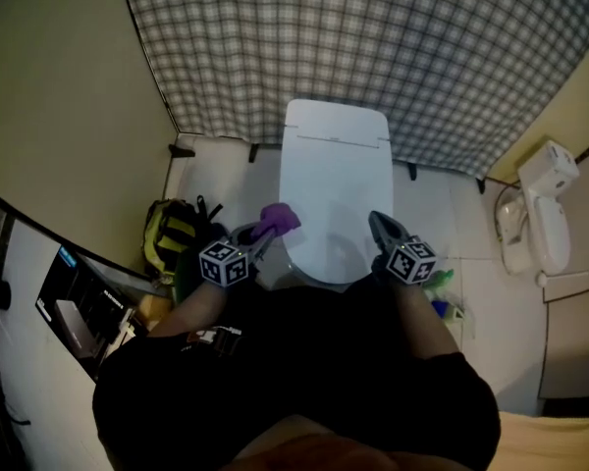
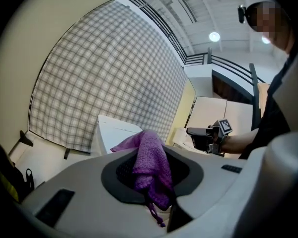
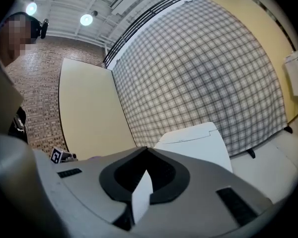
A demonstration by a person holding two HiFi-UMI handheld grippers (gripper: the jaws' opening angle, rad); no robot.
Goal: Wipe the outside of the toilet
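The white toilet [image 1: 334, 180] stands in the middle with its lid down, also seen in the left gripper view [image 2: 114, 132] and the right gripper view [image 3: 196, 142]. My left gripper [image 1: 262, 234] hovers by the bowl's front left, shut on a purple cloth [image 1: 280, 219]. That cloth [image 2: 151, 165] bunches between the jaws and hangs down. My right gripper [image 1: 380, 230] is over the bowl's front right rim. Its jaws [image 3: 143, 180] are pressed together, with only a thin white slit between them and nothing held.
A checked curtain [image 1: 373, 57] hangs behind the toilet. A yellow and black bag [image 1: 172, 235] lies on the floor to the left. A white wall unit [image 1: 545, 219] is at the right, and green bottles [image 1: 442, 287] stand near the right gripper.
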